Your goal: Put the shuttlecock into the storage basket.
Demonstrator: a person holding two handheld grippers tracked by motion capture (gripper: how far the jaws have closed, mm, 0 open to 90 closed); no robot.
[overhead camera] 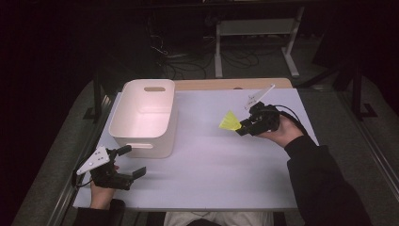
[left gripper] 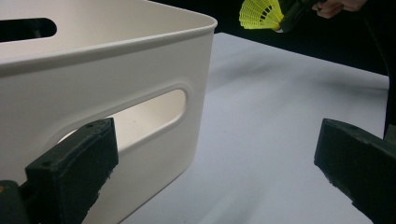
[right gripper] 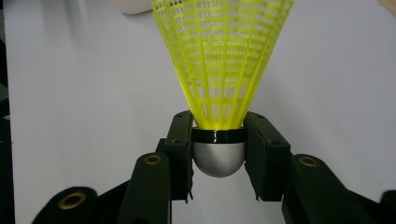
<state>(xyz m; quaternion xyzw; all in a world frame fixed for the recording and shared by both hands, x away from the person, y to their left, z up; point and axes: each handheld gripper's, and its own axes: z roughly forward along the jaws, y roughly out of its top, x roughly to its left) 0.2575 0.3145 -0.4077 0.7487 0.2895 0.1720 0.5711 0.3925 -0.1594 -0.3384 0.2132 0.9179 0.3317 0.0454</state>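
A yellow shuttlecock [right gripper: 223,60] with a silver head and a black band sits between the jaws of my right gripper [right gripper: 218,140], which is shut on the head. In the high view the right gripper [overhead camera: 243,127] hangs above the white table's right half, the shuttlecock [overhead camera: 230,122] pointing its skirt left. The left gripper view shows the shuttlecock [left gripper: 260,14] far off at the top. My left gripper [overhead camera: 134,162] rests near the table's front left corner, open with nothing between its jaws, just in front of the white bin [overhead camera: 143,117]. The bin's handle slot [left gripper: 140,116] faces the left gripper [left gripper: 215,177].
The white table [overhead camera: 211,165] ends at a wooden strip [overhead camera: 226,84] along the far side. Dark floor, cables and a white frame [overhead camera: 254,37] lie beyond the table. A person's dark sleeve [overhead camera: 320,183] comes in at the lower right.
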